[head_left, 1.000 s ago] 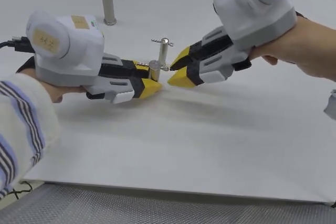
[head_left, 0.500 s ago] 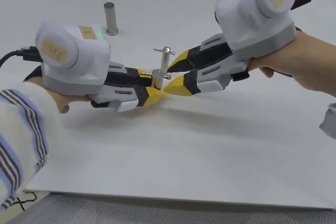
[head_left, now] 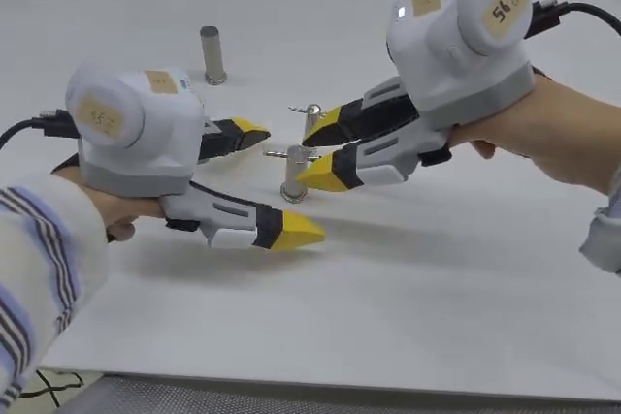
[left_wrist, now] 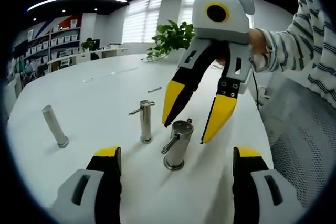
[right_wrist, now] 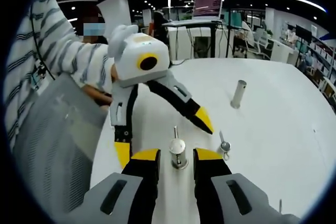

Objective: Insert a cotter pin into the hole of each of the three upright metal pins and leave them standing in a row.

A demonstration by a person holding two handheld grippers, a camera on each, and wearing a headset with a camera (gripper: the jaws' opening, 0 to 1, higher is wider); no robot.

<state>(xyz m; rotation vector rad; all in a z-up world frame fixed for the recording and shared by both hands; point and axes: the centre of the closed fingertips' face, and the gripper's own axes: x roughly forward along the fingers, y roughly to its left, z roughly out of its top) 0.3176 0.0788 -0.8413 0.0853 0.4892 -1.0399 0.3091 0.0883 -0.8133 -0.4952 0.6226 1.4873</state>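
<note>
Pins (left_wrist: 145, 124) of grey metal stand upright, two bearing cotter pins (left_wrist: 135, 110).

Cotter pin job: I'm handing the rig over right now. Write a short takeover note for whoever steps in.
Left gripper: open wide, empty, facing the near pin.
Right gripper: open, jaws either side of the near pin's top, not clamped on it.
Done: the near pin and the middle pin stand upright, each with a cotter pin through it.
Left: the far pin stands bare. It needs a cotter pin; then check that the three stand in a row.
</note>
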